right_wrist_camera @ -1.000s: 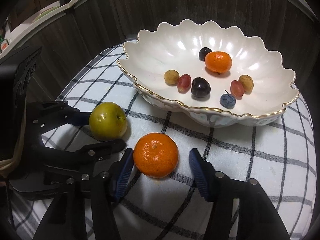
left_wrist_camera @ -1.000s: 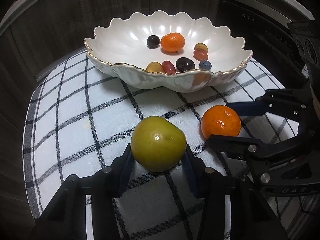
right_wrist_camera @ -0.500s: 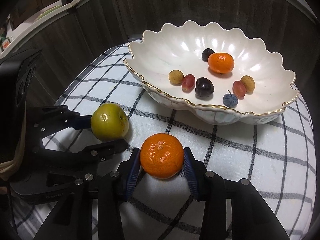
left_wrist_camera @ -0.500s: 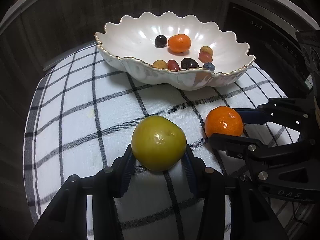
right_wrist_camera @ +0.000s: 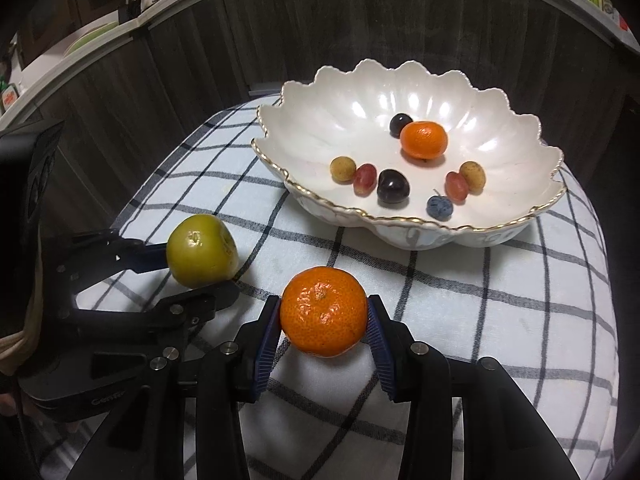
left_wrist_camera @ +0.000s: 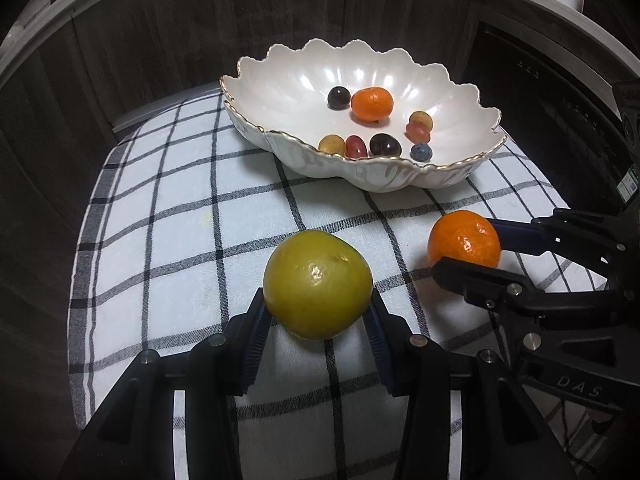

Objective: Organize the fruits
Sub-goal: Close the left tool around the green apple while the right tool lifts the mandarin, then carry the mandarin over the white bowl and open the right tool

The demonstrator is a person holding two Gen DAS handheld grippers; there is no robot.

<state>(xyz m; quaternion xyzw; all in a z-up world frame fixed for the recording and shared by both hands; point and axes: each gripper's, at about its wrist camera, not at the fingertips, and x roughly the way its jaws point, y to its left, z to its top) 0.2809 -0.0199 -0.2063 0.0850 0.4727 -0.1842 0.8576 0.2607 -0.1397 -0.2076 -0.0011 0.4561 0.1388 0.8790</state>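
My left gripper is shut on a green apple and holds it above the checked cloth. My right gripper is shut on a tangerine, also lifted off the cloth. Each gripper shows in the other's view: the apple at left, the tangerine at right. A white scalloped bowl stands at the far side. It holds another tangerine, grapes, a dark plum and a blueberry. The bowl also shows in the right wrist view.
The cloth covers a small rounded table whose edges drop off at left, right and front. Dark wood panels stand close behind the bowl. A shelf with dishes runs above at the back left.
Both grippers have risen and drawn back from the bowl with their fruit. The right gripper closed on the tangerine a second ago; the apple has stayed gripped.
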